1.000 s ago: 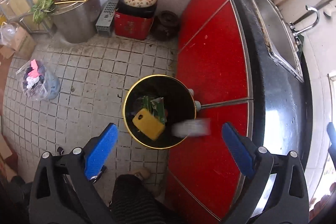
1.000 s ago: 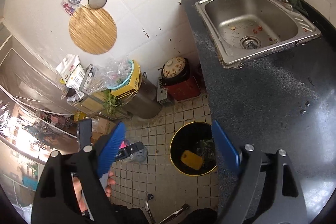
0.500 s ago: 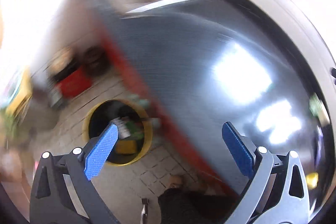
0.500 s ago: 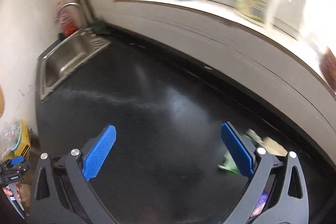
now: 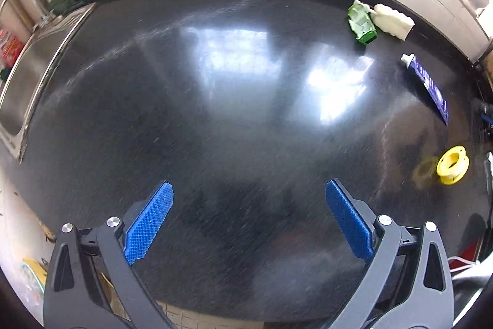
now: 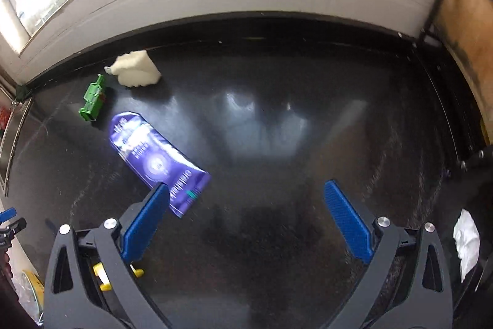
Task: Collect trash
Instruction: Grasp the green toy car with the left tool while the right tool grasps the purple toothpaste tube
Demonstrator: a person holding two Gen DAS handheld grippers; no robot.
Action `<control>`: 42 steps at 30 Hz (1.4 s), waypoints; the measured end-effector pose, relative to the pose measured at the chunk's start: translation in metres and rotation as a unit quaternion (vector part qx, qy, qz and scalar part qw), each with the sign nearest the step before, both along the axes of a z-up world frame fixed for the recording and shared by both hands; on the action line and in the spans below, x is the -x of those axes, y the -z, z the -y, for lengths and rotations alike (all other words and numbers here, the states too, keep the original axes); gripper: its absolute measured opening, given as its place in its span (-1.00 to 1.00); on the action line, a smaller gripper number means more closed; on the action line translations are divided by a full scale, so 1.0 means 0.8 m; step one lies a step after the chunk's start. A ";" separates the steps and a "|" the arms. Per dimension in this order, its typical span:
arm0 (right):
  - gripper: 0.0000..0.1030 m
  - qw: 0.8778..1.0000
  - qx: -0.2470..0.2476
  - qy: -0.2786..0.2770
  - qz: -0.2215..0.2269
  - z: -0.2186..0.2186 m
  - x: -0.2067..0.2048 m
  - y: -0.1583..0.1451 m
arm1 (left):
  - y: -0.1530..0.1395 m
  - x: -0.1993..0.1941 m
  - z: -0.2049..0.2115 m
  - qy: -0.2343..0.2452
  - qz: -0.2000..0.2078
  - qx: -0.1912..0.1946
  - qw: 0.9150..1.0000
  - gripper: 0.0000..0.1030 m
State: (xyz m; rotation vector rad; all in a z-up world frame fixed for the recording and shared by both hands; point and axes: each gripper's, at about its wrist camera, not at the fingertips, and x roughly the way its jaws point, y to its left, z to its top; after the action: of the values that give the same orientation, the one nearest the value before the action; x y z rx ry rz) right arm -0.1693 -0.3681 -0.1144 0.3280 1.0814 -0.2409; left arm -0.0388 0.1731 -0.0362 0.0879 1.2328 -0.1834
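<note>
Right wrist: tube beside gripper

Glossy black stone countertop; steel sink.

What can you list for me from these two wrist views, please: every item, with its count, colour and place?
countertop: one, glossy black, fills both views
sink: one, steel, left end of the counter, tap behind it
crushed carton: one, green, far side of the counter near the wall
crumpled lump: one, white, touching the carton's right side
toothpaste tube: one, purple-blue, flat on the counter, its end by the right gripper's left pad
tape spool: one, yellow, right edge of the left view
white crumpled piece: one, far right edge of the right view
left gripper: blue pads, open, nothing between them
right gripper: blue pads, open, holding nothing
</note>
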 end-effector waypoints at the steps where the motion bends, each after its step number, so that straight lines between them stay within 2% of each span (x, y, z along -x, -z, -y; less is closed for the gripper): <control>1: 0.88 1.000 -0.003 0.001 -0.004 0.003 0.007 0.002 | -0.002 -0.010 0.012 0.003 -0.001 0.001 1.000 0.87; 6: 0.88 0.998 -0.012 -0.052 -0.038 -0.008 0.038 0.010 | -0.002 -0.058 0.066 0.025 -0.008 0.002 1.000 0.87; 12: 0.88 0.988 -0.007 -0.132 -0.084 -0.050 0.008 0.042 | 0.012 -0.100 0.123 0.038 -0.040 0.014 0.998 0.87; 14: 0.88 0.986 -0.004 -0.149 -0.077 -0.066 -0.010 0.046 | 0.014 -0.117 0.141 0.044 -0.047 0.014 0.998 0.87; 16: 0.91 0.984 -0.022 -0.158 -0.080 -0.078 -0.031 0.054 | 0.019 -0.136 0.157 0.048 -0.057 0.012 0.997 0.87; 21: 0.90 0.976 0.029 -0.199 -0.083 -0.109 -0.070 0.056 | 0.029 -0.177 0.183 0.048 -0.067 -0.002 0.997 0.87; 23: 0.90 0.971 0.034 -0.223 -0.073 -0.122 -0.083 0.055 | 0.032 -0.189 0.189 0.042 -0.068 -0.001 0.997 0.87; 27: 0.90 0.970 0.035 -0.230 -0.064 -0.133 -0.107 0.055 | 0.044 -0.222 0.205 0.038 -0.072 -0.010 0.997 0.87; 30: 0.90 0.965 0.038 -0.252 -0.055 -0.135 -0.122 0.055 | 0.056 -0.247 0.214 0.038 -0.079 -0.021 0.996 0.87; 33: 0.90 0.958 0.040 -0.278 -0.052 -0.136 -0.132 0.056 | 0.059 -0.264 0.222 0.049 -0.066 -0.039 0.996 0.88; 42: 0.90 0.960 0.040 -0.275 -0.025 -0.125 -0.131 0.062 | 0.055 -0.307 0.219 0.062 -0.064 -0.039 0.995 0.88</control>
State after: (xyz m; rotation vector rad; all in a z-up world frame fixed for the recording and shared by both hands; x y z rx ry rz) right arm -0.0648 -0.2680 -0.1638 -0.0590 1.1672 0.2063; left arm 0.2071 -0.0020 -0.0799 0.2243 1.3626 -0.2516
